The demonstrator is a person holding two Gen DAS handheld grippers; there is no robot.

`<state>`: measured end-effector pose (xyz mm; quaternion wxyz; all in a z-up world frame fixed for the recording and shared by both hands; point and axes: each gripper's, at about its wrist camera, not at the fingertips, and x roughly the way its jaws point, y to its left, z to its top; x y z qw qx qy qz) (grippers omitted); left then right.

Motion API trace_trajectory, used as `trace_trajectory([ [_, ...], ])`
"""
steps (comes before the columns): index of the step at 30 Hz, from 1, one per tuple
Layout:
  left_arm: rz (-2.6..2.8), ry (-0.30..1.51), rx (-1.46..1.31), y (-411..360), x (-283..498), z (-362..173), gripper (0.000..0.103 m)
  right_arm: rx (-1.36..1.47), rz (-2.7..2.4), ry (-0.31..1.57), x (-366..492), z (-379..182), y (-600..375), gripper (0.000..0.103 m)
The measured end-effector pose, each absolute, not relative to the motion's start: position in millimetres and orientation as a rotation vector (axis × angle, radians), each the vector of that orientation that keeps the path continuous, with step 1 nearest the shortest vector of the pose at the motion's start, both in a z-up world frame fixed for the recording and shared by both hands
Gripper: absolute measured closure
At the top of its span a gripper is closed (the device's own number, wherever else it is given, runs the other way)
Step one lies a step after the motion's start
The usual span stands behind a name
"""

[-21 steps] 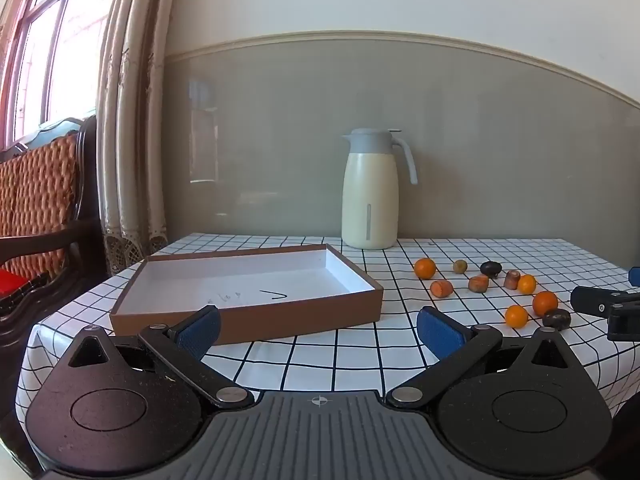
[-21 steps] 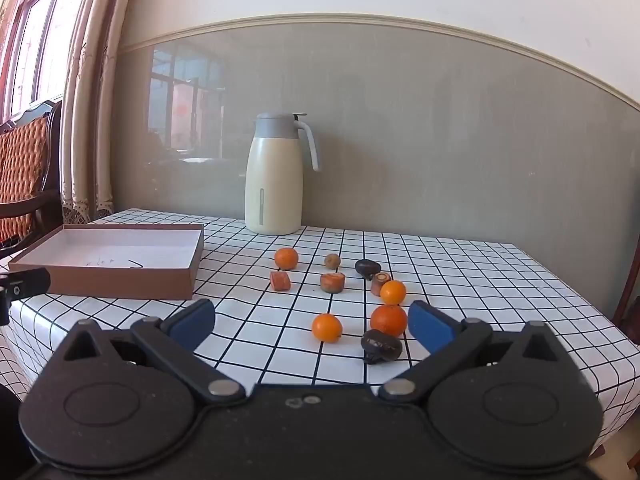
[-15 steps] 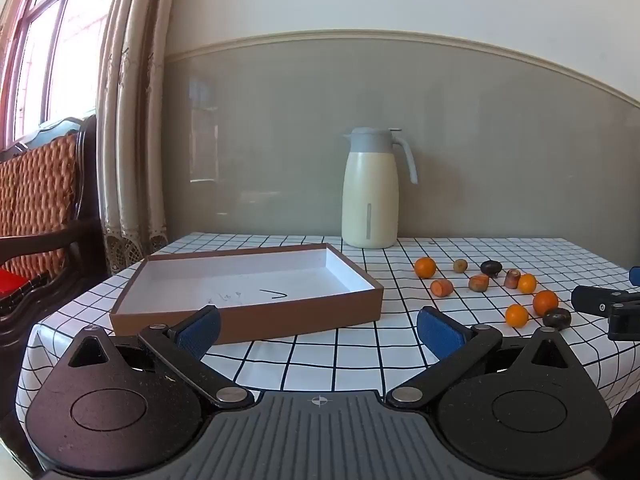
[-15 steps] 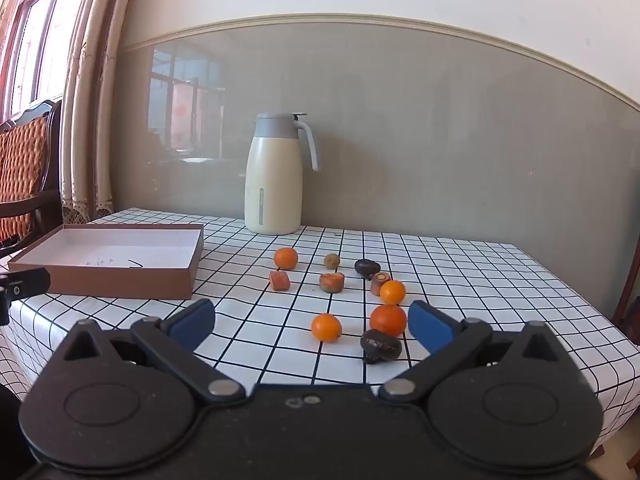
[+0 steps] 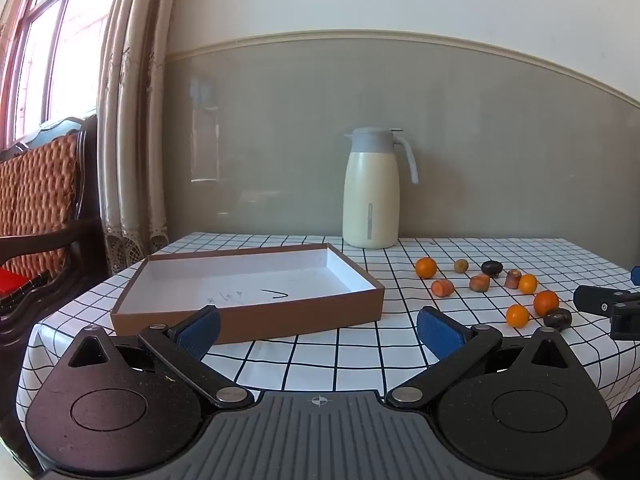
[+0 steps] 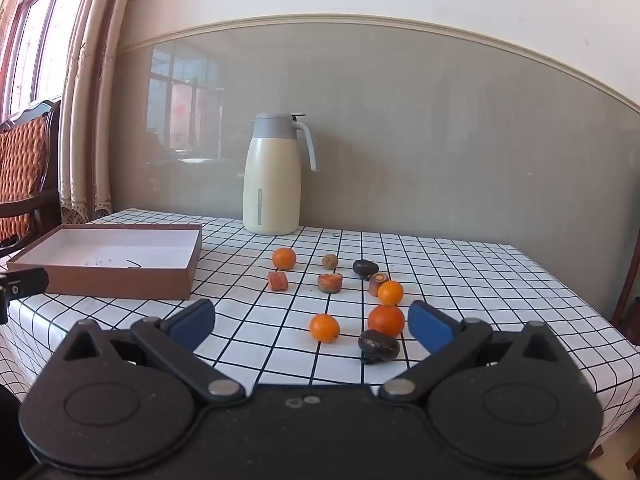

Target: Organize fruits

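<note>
Several small fruits lie scattered on the checked tablecloth: oranges [image 6: 324, 327] [image 6: 386, 319] [image 6: 284, 258], dark plums [image 6: 378, 345] [image 6: 365, 268], carrot-like chunks [image 6: 277, 281] [image 6: 330, 283] and a small brown fruit [image 6: 330, 261]. The same cluster shows at the right of the left wrist view, around an orange [image 5: 425, 267]. A shallow brown box [image 5: 248, 290] [image 6: 112, 262] with a white inside lies at the left, with nothing in it. My right gripper [image 6: 311, 322] is open just before the nearest fruits. My left gripper [image 5: 318, 328] is open in front of the box, nothing between its pads.
A cream thermos jug [image 6: 273, 174] [image 5: 372, 188] stands at the back against the wall. A wooden chair [image 5: 38, 208] with orange cushion and curtains [image 5: 132, 120] are at the left. The table edge [image 6: 616, 344] drops off at the right.
</note>
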<state>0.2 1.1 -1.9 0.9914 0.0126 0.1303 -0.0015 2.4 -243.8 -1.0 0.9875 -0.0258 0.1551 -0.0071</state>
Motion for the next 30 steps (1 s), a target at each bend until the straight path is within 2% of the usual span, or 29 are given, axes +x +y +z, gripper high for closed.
trace_trajectory([
  [30,0.000,0.259,0.020,2.0,-0.3,-0.8,0.000,-0.056,-0.015,0.311,1.8,-2.0,-242.8,0.006],
])
